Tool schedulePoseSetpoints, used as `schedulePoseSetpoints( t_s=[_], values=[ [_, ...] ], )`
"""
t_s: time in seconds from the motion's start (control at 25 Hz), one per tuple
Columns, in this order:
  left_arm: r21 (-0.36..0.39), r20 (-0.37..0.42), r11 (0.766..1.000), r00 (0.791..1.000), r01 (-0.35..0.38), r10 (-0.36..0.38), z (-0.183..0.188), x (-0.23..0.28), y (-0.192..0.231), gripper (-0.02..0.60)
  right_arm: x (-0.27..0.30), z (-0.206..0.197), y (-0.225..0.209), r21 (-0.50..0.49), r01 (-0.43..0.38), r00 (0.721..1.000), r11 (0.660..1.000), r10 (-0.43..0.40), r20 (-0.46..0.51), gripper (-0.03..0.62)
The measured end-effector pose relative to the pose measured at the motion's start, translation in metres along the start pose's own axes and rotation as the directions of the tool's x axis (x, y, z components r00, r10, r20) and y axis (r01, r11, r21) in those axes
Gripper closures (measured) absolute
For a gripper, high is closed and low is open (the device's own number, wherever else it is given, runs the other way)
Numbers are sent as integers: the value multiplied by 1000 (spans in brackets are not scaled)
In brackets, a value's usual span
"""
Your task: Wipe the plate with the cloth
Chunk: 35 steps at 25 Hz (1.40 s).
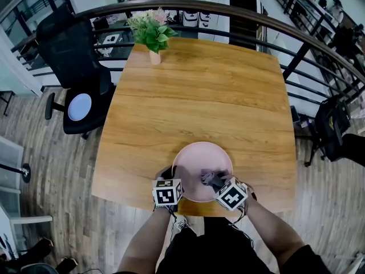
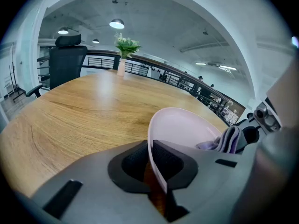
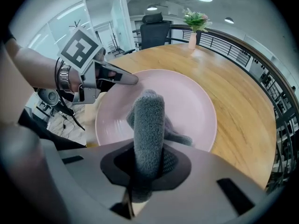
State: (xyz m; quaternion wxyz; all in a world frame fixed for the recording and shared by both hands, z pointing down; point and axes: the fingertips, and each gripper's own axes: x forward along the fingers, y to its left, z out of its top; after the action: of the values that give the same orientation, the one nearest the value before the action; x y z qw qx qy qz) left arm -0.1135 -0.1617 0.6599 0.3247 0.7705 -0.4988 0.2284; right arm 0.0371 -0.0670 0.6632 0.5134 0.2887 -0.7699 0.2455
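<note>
Plate (image 1: 197,153) being wiped on bench (image 1: 199,84)
Left tool (image 2: 152,167) is clamping its rim steady; right tool (image 3: 148,167), gripping cloth (image 3: 148,125), is pressing it inside

The left tool (image 1: 172,174) and right tool (image 1: 213,180) are grey with black pads, each bearing a white cube with black square markers.

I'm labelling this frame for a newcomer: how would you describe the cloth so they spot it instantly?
On the wooden table, find the pink plate at the near edge. The cloth lies on it, clamped in the right gripper: the only grey, fuzzy thing there.
</note>
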Motion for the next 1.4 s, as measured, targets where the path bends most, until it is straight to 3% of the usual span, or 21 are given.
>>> schedulePoseSetpoints(
  t_s=[0.4, 0.88, 1.04, 1.24, 1.4],
  values=[
    [-10, 4, 1000, 1000, 2, -2, 1, 0, 0, 535, 9, 10, 53, -73, -108, 994, 991, 107, -23, 542],
    [-37, 7, 999, 1000, 7, -6, 2, -1, 2, 537, 23, 27, 91, -160, -168, 986, 973, 165, -32, 542],
    [-29, 2, 1000, 1000, 10, -10, 1, 0, 1, 537, 24, 28, 82, -118, -150, 989, 982, 149, -18, 540],
    [-14, 5, 1000, 1000, 14, -14, -1, 0, 0, 537, 20, 38, 48, 3, -46, 997, 999, 46, 55, 540],
    [-15, 5, 1000, 1000, 18, -18, 0, 0, 0, 537, 21, 52, 32, 84, -52, 993, 995, 42, 107, 540]
  ],
)
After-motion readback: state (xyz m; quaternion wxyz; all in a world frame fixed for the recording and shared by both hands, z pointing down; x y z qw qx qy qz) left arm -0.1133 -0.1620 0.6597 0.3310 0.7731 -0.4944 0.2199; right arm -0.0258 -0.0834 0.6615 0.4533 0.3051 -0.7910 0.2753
